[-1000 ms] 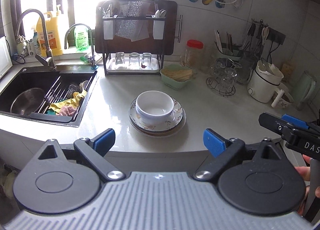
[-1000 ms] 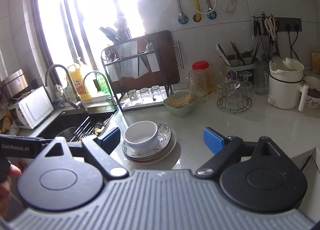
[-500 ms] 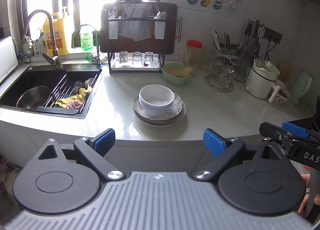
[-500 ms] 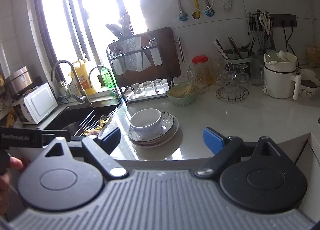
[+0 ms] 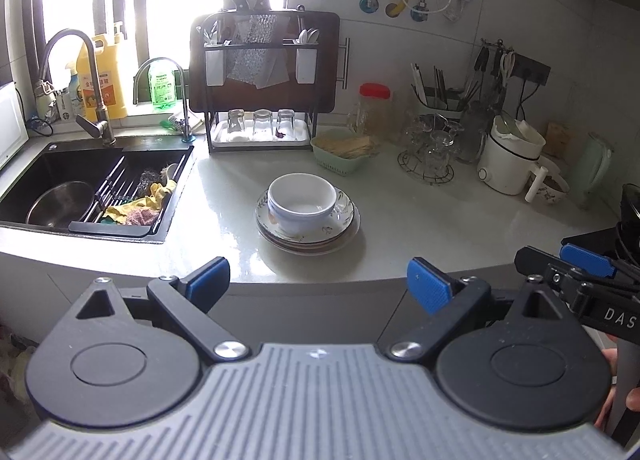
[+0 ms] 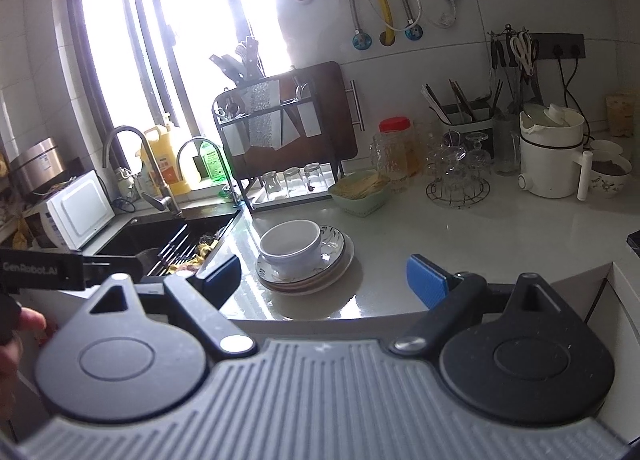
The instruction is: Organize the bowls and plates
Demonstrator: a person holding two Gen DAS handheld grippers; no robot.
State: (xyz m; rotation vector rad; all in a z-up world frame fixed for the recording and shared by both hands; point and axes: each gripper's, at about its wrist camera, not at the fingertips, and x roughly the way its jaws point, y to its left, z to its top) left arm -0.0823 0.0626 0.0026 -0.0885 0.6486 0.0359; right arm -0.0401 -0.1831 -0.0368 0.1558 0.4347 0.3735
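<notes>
A white bowl (image 5: pixel 301 202) (image 6: pixel 291 246) sits upright on a small stack of patterned plates (image 5: pixel 344 226) (image 6: pixel 336 258) in the middle of the pale counter. My left gripper (image 5: pixel 318 284) hangs open in front of the counter's edge, well short of the stack, with nothing between its blue pads. My right gripper (image 6: pixel 324 280) is open too and empty, off the counter's front edge to the right of the stack. In the left wrist view the right gripper (image 5: pixel 580 264) shows at the right edge.
A black sink (image 5: pixel 60 184) with a steel bowl and cloths lies left of the stack. Behind it stand a rack with glasses (image 5: pixel 260 128), a green basket (image 5: pixel 340 152), a glass stand (image 5: pixel 430 158) and a white pot (image 5: pixel 508 164). A microwave (image 6: pixel 76 212) sits far left.
Both grippers have drawn back from the counter, so the bowl and plates look smaller and farther away. Both stay open and empty.
</notes>
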